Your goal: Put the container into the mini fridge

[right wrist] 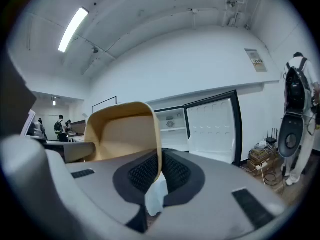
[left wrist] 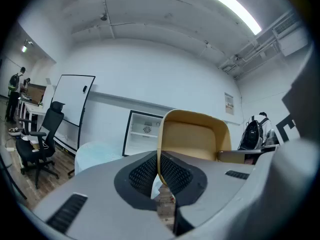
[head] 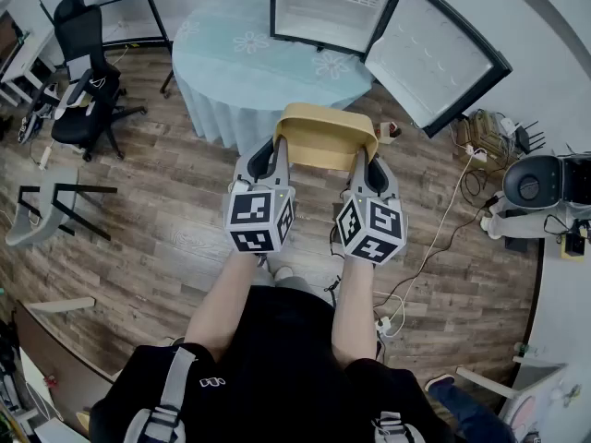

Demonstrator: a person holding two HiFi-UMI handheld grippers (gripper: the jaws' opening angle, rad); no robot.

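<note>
A tan open container [head: 325, 135] hangs in the air between my two grippers, above the wood floor in front of the round table. My left gripper [head: 280, 146] is shut on the container's left wall [left wrist: 161, 149]. My right gripper [head: 360, 155] is shut on its right wall [right wrist: 158, 144]. The mini fridge [head: 334, 7] stands on the table with its door [head: 434, 55] swung open to the right; its white shelves [left wrist: 144, 132] show empty in both gripper views.
The round table [head: 249, 72] wears a pale blue cloth. A black office chair [head: 85, 72] stands at the far left, a grey rack [head: 55, 206] nearer. Cables and a power strip [head: 434, 247] trail over the floor at right. A black fan-like device [head: 531, 185] sits far right.
</note>
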